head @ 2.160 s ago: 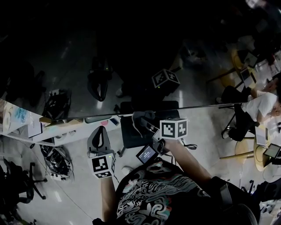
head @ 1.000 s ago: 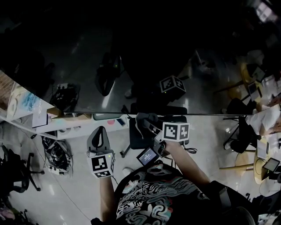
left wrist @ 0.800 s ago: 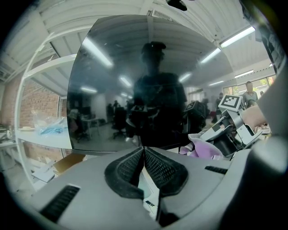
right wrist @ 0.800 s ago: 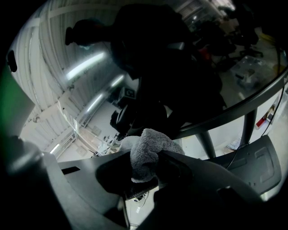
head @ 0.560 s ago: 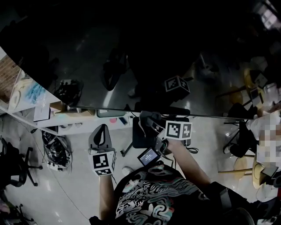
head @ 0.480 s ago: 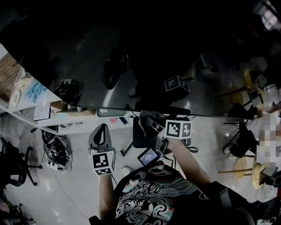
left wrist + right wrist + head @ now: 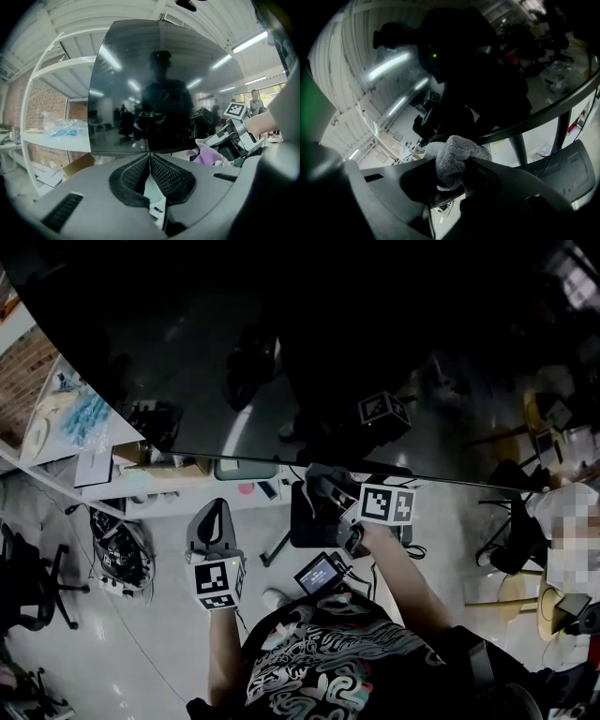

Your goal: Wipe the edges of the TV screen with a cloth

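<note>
White shelf point(image 7: 47, 142) flanks TV screen point(image 7: 281, 352); right gripper point(image 7: 323, 488) clamps cloth point(image 7: 457, 152).

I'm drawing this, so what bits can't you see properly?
TV top edge: cut off by the head view's frame.
Whether the cloth touches the TV's edge: right gripper view, the bunched cloth covers that spot.
Right claw tips: same view, buried in cloth.

Left gripper point(image 7: 150, 158) jaws pressed together, empty. Dark TV point(image 7: 159, 84) ahead. Right gripper point(image 7: 214, 140) with cloth point(image 7: 206, 154) near TV's lower right corner.
</note>
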`<act>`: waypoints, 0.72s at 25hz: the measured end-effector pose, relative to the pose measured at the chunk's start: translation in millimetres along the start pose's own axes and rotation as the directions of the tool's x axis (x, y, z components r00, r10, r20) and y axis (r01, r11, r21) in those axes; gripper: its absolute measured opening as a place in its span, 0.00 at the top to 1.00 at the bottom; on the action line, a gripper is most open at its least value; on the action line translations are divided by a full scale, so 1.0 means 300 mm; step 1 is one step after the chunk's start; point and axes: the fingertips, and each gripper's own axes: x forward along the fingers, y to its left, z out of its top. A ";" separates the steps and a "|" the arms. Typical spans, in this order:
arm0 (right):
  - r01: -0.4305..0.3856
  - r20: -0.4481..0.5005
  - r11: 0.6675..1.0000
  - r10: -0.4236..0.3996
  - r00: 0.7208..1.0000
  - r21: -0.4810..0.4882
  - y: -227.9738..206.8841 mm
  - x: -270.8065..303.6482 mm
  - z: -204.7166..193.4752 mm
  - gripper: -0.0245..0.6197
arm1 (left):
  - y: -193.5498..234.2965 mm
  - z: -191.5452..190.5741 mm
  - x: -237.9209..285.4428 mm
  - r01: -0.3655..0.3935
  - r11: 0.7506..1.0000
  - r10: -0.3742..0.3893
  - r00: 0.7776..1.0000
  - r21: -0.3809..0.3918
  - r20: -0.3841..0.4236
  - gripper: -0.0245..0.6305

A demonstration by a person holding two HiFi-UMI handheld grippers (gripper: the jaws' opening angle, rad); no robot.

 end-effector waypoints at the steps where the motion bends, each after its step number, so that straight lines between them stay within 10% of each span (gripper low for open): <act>1: 0.002 0.003 1.000 -0.002 1.000 0.000 0.002 0.001 0.000 0.75 | 0.006 -0.001 -0.008 0.001 1.000 -0.001 1.000 0.001 0.001 0.93; 18: -0.035 0.036 0.997 0.033 0.999 0.076 0.023 0.023 0.004 0.75 | 0.008 0.011 -0.014 0.038 0.999 -0.038 0.999 0.021 0.010 0.93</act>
